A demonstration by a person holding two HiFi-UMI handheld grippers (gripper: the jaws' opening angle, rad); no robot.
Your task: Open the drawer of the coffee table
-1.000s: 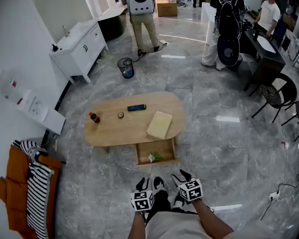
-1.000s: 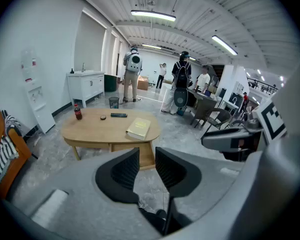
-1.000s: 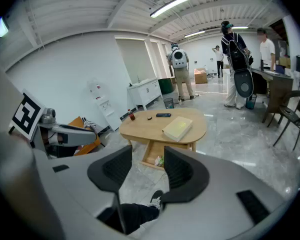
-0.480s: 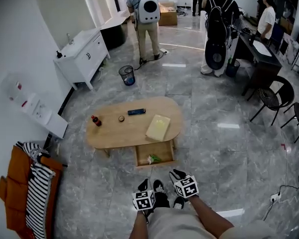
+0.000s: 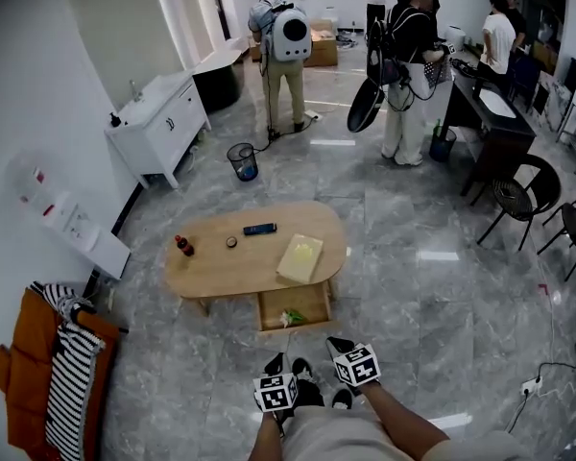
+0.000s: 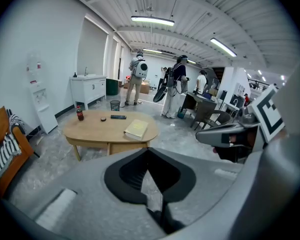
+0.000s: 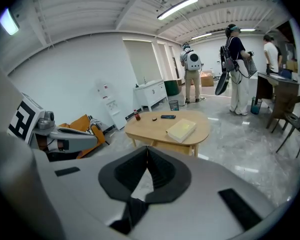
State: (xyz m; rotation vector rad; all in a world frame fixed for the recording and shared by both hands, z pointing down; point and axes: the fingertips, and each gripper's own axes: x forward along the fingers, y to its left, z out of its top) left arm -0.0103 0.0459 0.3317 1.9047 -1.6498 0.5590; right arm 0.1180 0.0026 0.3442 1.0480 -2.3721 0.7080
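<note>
Your left tool [image 6: 149, 156] has just closed its jaws: they meet tip to tip with nothing between them. Your right tool [image 7: 147, 151], just beside it on the right, has closed the same way and is also empty. You hold both low in front of your body, over the grey marble floor [image 5: 413, 286], pointing forward and down.

Ahead of both tools, well apart from them, the drawer [image 5: 310, 299] stands pulled out from the near side of the bench [image 5: 221, 269], its open front facing the tools. A small green-and-white thing [image 5: 290, 317] lies near the drawer's front edge.

On the benchtop beyond the drawer, a pale book [image 5: 299, 258] lies flat at the end ahead of your right tool. Further back and toward your left tool's side are a dark remote [image 5: 260, 229], a small round thing [image 5: 230, 242] and a red-capped bottle [image 5: 183, 246], upright.

Past the bench a mesh bin [image 5: 242, 160] stands on the floor near a white cabinet [image 5: 161, 123]. Farthest off, several people [image 5: 286, 56] stand with backpacks.
</note>
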